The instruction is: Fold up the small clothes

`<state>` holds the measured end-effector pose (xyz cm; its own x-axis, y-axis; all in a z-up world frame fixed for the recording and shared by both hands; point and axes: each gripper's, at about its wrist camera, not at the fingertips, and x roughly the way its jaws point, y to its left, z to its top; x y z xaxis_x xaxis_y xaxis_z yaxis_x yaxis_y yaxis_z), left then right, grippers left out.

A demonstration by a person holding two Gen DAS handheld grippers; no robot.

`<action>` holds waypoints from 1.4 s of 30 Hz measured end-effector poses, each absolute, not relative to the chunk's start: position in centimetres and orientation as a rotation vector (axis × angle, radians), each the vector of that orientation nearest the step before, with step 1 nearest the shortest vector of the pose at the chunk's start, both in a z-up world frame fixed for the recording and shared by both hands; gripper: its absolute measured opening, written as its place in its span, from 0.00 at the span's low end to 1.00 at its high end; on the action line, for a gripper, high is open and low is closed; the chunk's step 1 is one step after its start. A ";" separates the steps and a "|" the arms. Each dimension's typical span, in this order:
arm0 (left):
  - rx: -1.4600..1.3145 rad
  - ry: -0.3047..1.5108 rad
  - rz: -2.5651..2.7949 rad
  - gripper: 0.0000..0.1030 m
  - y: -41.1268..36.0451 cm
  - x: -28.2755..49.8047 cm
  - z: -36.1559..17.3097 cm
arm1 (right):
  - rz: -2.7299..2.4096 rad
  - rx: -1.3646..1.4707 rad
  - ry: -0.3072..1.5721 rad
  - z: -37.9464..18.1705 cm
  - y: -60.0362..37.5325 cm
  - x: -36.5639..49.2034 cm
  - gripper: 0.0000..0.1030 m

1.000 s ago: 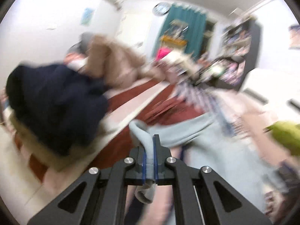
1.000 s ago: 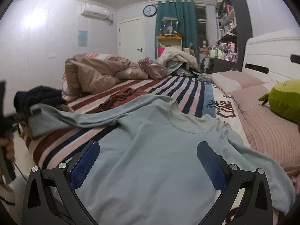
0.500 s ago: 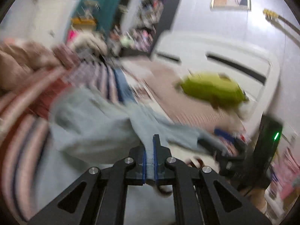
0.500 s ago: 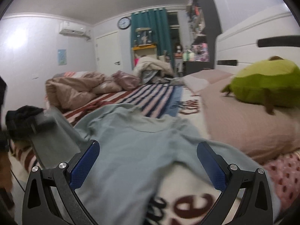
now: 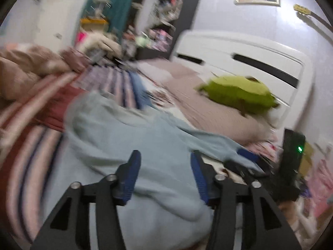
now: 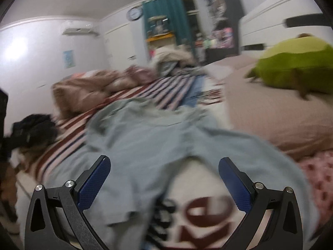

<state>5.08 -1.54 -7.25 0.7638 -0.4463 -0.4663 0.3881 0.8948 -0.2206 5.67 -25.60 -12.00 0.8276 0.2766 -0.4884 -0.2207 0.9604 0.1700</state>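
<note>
A light blue long-sleeved shirt (image 5: 129, 137) lies spread on the striped bed, with one sleeve laid across its body towards the pillow side. My left gripper (image 5: 165, 162) hovers just over that sleeve. Its jaws are opening, and the cloth lies below and between the blue pads (image 5: 133, 166) without being pressed. In the right wrist view the shirt (image 6: 145, 141) fills the middle, and its lower part is bunched over a printed blanket (image 6: 208, 212). My right gripper (image 6: 164, 179) stands wide open above it and holds nothing.
A green plush toy (image 5: 239, 95) rests on the pink pillow (image 5: 208, 112) before the white headboard (image 5: 249, 56). A maroon garment (image 5: 62, 104) and a brown duvet (image 6: 83, 91) lie beyond the shirt. Dark clothes (image 6: 33, 129) are heaped at the bed's left edge. The other gripper's black body (image 5: 293, 152) shows a green light.
My left gripper carried the sleeve across the shirt towards the pillow side, then parted its jaws and let it go. The right gripper shifted towards the pillow and stayed open.
</note>
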 end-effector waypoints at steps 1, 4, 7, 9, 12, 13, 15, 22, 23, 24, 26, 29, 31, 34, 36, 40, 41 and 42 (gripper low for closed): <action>-0.103 0.522 -0.415 0.53 -0.6 4.9 -7.2 | 0.309 0.105 0.552 -12.2 -24.3 6.2 1.00; -0.083 0.507 -0.284 0.55 2.4 4.7 -7.7 | 0.399 0.066 0.620 -12.9 -20.7 7.9 0.98; -0.112 0.508 -0.204 0.59 5.6 4.6 -8.5 | 0.476 -0.043 0.663 -13.9 -16.2 9.5 0.90; -0.130 0.507 -0.189 0.60 7.5 4.6 -9.2 | 0.484 -0.153 0.691 -14.9 -13.8 11.0 0.89; -0.119 0.502 -0.161 0.66 9.7 5.4 -9.5 | 0.482 -0.258 0.757 -16.1 -11.6 14.5 0.83; -0.113 0.499 -0.150 0.69 10.4 5.7 -9.4 | 0.530 -0.246 0.805 -16.5 -11.0 16.2 0.77; -0.109 0.502 -0.146 0.72 11.6 6.7 -9.5 | 0.595 -0.228 0.876 -17.2 -10.2 18.0 0.69; -0.140 0.543 -0.156 0.81 13.9 11.9 -10.4 | 0.567 -0.175 0.931 -17.8 -9.2 20.3 0.04; -0.139 0.549 -0.155 0.81 14.0 12.8 -10.3 | 0.544 -0.171 0.920 -17.6 -9.6 20.2 0.03; -0.137 0.551 -0.156 0.81 14.1 13.4 -10.1 | 0.486 -0.208 0.897 -17.3 -10.1 20.2 0.03; -0.134 0.558 -0.165 0.81 14.3 15.1 -9.5 | 0.387 -0.281 0.869 -17.1 -10.7 19.7 0.02; -0.101 0.566 -0.196 0.83 14.0 18.0 -8.6 | 0.314 -0.239 0.915 -17.0 -13.4 20.3 0.02; -0.080 0.565 -0.206 0.83 13.7 19.1 -8.6 | 0.254 -0.231 0.971 -17.6 -15.2 21.0 0.02; -0.057 0.581 -0.196 0.83 13.7 21.1 -9.5 | 0.257 -0.201 0.972 -17.0 -15.7 21.6 0.05; -0.069 0.594 -0.179 0.83 14.3 21.9 -10.4 | 0.355 -0.133 0.954 -15.8 -14.4 22.4 0.16; -0.068 0.624 -0.157 0.83 15.5 23.0 -12.4 | 0.518 -0.212 0.913 -14.4 -7.4 25.0 0.50; -0.058 0.633 -0.144 0.83 16.0 23.2 -13.1 | 0.548 -0.244 0.909 -14.6 -5.7 25.4 0.50; -0.058 0.640 -0.141 0.83 16.2 23.2 -13.4 | 0.577 -0.277 0.907 -14.9 -3.8 26.2 0.51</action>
<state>23.22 16.22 -13.39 0.7930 -0.1494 -0.5906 0.1136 0.9887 -0.0976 26.25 -3.85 -14.89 0.4792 0.3524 -0.8039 -0.5791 0.8152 0.0121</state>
